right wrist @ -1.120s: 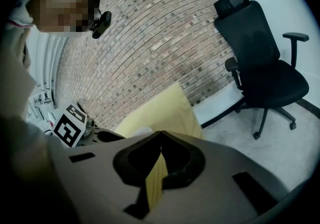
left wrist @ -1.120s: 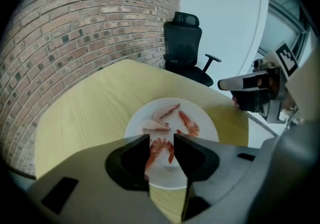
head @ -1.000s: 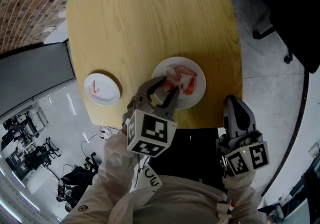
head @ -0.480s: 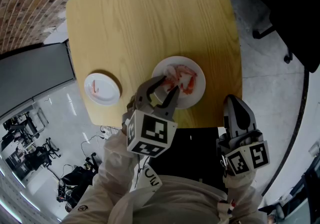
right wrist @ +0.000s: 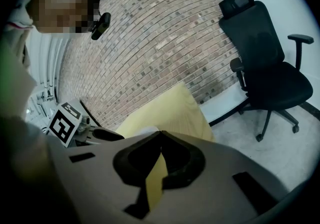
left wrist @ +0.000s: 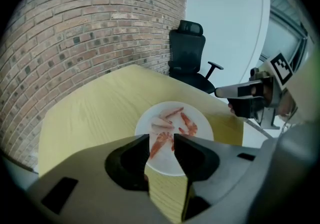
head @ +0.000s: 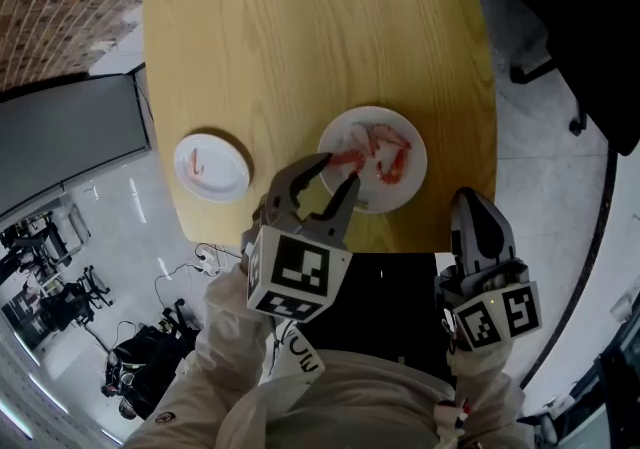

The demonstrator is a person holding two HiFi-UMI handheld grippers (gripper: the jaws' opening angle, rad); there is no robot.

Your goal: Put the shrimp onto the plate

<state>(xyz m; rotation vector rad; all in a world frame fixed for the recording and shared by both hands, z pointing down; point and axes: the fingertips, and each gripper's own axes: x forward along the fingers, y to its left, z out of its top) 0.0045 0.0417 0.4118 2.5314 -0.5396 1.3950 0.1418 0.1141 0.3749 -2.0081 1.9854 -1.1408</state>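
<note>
Wooden table [head: 300, 37] lies below you. Your left gripper [head: 338, 169], its cube [head: 297, 275] printed with black square markers, has jaws apart and pinches nothing. Several shrimp [head: 388, 152] lie just past its tips on the large plate [head: 412, 182], whose near rim its jaws hide. Left of it, a small plate [head: 228, 182] holds one shrimp [head: 196, 165]. Your right gripper [head: 468, 199], off to its right, is closed and empty.

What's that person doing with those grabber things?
A person holds a gripper in each hand at a table. The left gripper hovers open above the big plate of shrimp, gripping nothing. The small plate has a single shrimp. The right gripper is shut, near the table's edge.
</note>
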